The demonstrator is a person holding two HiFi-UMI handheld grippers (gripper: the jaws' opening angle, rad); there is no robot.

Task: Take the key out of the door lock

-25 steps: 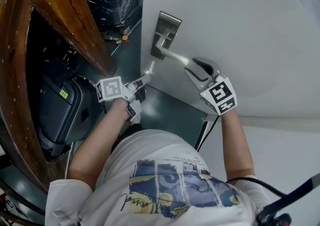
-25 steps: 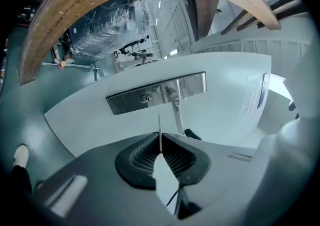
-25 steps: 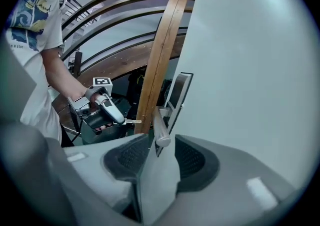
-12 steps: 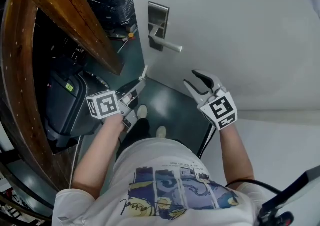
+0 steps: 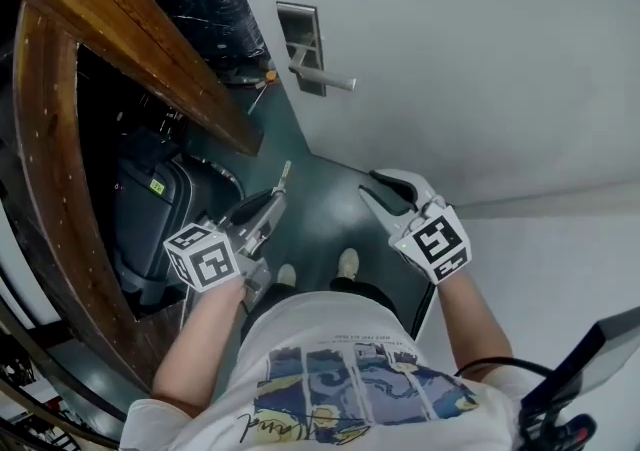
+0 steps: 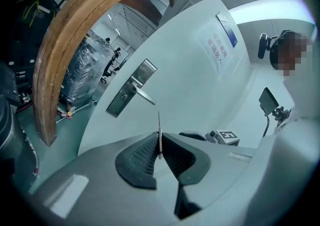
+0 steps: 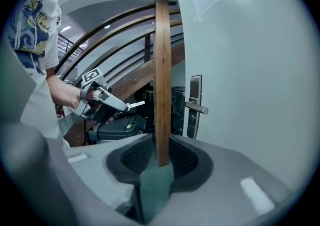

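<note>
I've backed both off the white door (image 5: 450,59). The right gripper (image 5: 371,187) has left the silver lever handle (image 5: 327,80), its empty jaws just closing partway. The left gripper (image 5: 274,195) rolled, carrying the thin metal key (image 6: 159,131) away.

Soft, even light fills the scene: the white door (image 5: 460,49) is bright without glare, while the space behind the wooden rail (image 5: 150,49) lies dim. Shadows are faint. Both gripper views bulge strongly (black, rounded corners), and the nearest grey surfaces in them look soft.
</note>
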